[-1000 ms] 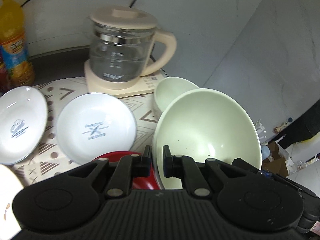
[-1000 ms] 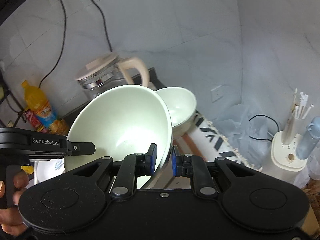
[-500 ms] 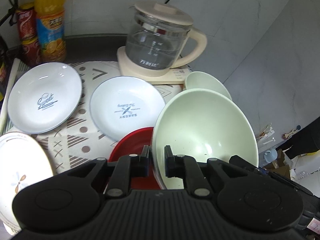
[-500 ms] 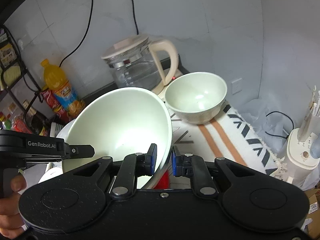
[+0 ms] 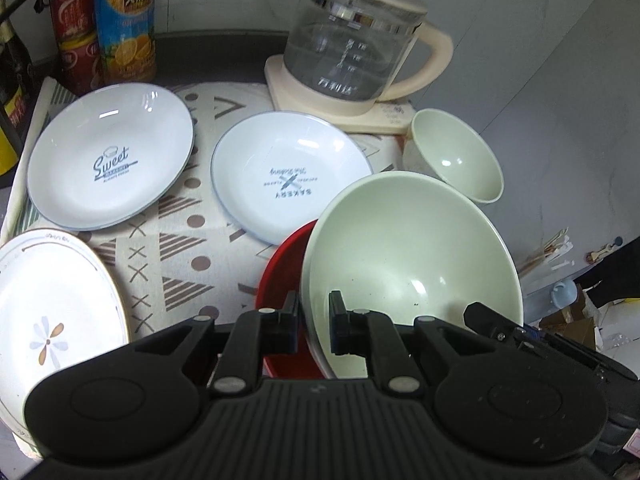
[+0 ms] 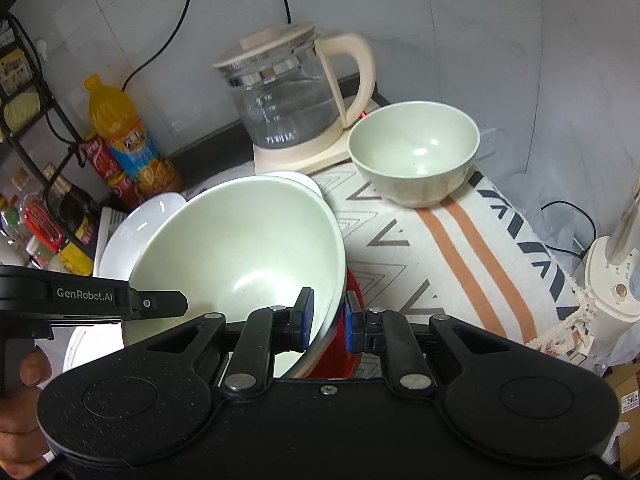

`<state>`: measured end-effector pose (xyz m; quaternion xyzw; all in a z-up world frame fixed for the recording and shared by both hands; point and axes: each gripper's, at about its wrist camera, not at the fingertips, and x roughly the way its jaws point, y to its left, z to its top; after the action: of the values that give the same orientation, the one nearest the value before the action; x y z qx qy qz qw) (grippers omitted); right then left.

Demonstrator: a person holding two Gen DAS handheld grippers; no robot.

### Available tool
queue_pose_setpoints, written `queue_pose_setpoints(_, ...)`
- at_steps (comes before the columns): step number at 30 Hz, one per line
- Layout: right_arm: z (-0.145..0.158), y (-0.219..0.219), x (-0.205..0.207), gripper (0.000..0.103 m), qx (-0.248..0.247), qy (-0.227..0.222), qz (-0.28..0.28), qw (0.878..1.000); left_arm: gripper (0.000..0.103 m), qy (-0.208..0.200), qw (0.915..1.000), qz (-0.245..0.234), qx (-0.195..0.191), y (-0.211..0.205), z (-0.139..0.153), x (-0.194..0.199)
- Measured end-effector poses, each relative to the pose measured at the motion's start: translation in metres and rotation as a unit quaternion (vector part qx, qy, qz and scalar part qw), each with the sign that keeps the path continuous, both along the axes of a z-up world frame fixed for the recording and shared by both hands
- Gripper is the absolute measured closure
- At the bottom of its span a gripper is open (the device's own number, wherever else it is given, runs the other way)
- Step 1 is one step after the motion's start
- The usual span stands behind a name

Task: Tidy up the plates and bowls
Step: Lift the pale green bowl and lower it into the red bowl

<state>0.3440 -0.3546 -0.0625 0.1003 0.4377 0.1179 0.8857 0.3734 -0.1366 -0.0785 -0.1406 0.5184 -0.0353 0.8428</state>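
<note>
Both grippers clamp the rim of the large green bowl (image 5: 412,264): left gripper (image 5: 313,322) on its near-left edge, right gripper (image 6: 328,318) on its right edge. The bowl hangs tilted directly above the red bowl (image 5: 280,276). Step in hand: nesting. Next: level it, lower it squarely, then release.

Home kitchen corner: glass kettle (image 5: 352,44), juice bottle (image 5: 124,20), plates on patterned tablecloth (image 5: 192,240).

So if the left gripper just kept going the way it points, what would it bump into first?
The left gripper grips the large green bowl, so that bowl would probably meet the red bowl beneath; depth is unclear.
</note>
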Motion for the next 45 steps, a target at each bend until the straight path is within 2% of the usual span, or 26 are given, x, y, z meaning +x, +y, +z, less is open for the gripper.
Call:
queue_pose_setpoints(15, -0.029, 0.021, 0.015, 0.087, -0.041, 0.044, 0.016, 0.998, 0.092, 0.049, 0.9987, -0.014, 0.005, 0.005, -0.035, 0.017)
queue_pose_setpoints(27, -0.028, 0.020, 0.018, 0.090, -0.050, 0.043, 0.009, 0.998, 0.092, 0.077, 0.9968, -0.019, 0.005, 0.002, -0.034, 0.021)
queue_pose_setpoints(31, -0.030, 0.018, 0.019, 0.092, -0.042, 0.046, 0.002, 0.998, 0.086, 0.089, 0.9960, -0.011, -0.001, 0.004, -0.028, 0.019)
queue_pose_setpoints(36, -0.033, 0.017, 0.020, 0.093, -0.038, 0.048, 0.000, 0.998, 0.084, 0.093, 0.9957, -0.009, 0.001, 0.004, -0.016, 0.016)
queue_pose_setpoints(37, -0.033, 0.017, 0.020, 0.093, -0.036, 0.049, -0.001, 0.998, 0.081, 0.090, 0.9959, -0.007, 0.001, 0.005, -0.013, 0.015)
queue_pose_setpoints(39, -0.034, 0.017, 0.019, 0.093, -0.034, 0.050, -0.004, 0.998, 0.068, 0.078, 0.9969, -0.005, 0.009, 0.005, -0.007, 0.012)
queue_pose_setpoints(40, -0.035, 0.016, 0.019, 0.093, -0.032, 0.051, -0.005, 0.998, 0.056, 0.069, 0.9974, -0.004, 0.018, 0.004, -0.003, 0.011)
queue_pose_setpoints(41, -0.036, 0.017, 0.019, 0.094, -0.032, 0.052, -0.005, 0.998, 0.048, 0.061, 0.9978, -0.004, 0.026, 0.004, 0.000, 0.010)
queue_pose_setpoints(45, -0.038, 0.017, 0.020, 0.095, -0.038, 0.051, -0.006, 0.998, 0.043, 0.058, 0.9978, 0.002, 0.032, 0.007, 0.004, 0.007)
